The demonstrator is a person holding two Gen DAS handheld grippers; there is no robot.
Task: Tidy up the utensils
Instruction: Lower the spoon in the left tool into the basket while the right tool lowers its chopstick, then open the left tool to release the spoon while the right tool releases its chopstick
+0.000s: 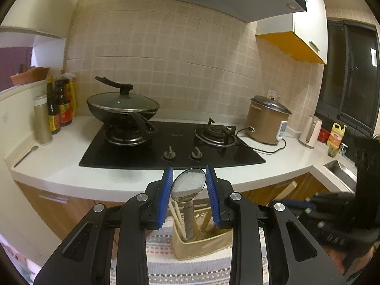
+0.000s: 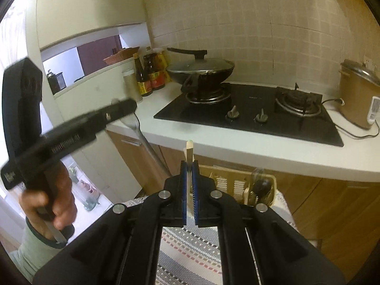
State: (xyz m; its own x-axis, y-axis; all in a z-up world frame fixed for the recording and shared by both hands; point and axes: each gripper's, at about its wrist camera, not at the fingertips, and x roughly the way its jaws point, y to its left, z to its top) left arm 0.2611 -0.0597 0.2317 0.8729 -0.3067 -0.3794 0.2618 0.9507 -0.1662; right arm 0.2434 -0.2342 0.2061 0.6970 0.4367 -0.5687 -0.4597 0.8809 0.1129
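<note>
— From the left wrist's side, what do you make of it?

— The left gripper has its blue fingers clamped on the bowl of a metal spoon. The handle hangs straight down over the beige utensil holder. I cannot tell whether its end is inside.

— And the holder itself?

— It stands on a striped cloth, with pale chopsticks leaning in its left part. The white desk lies beyond the holder and higher.

— Now from the right wrist's side?

— The right gripper is clenched tight on a single wooden chopstick, which stands upright, its tip poking above the fingers. That is left of the holder and nearer to us. Further left of the holder, a hand grips the other tool, blurred, the spoon dangling from its tip.
</note>
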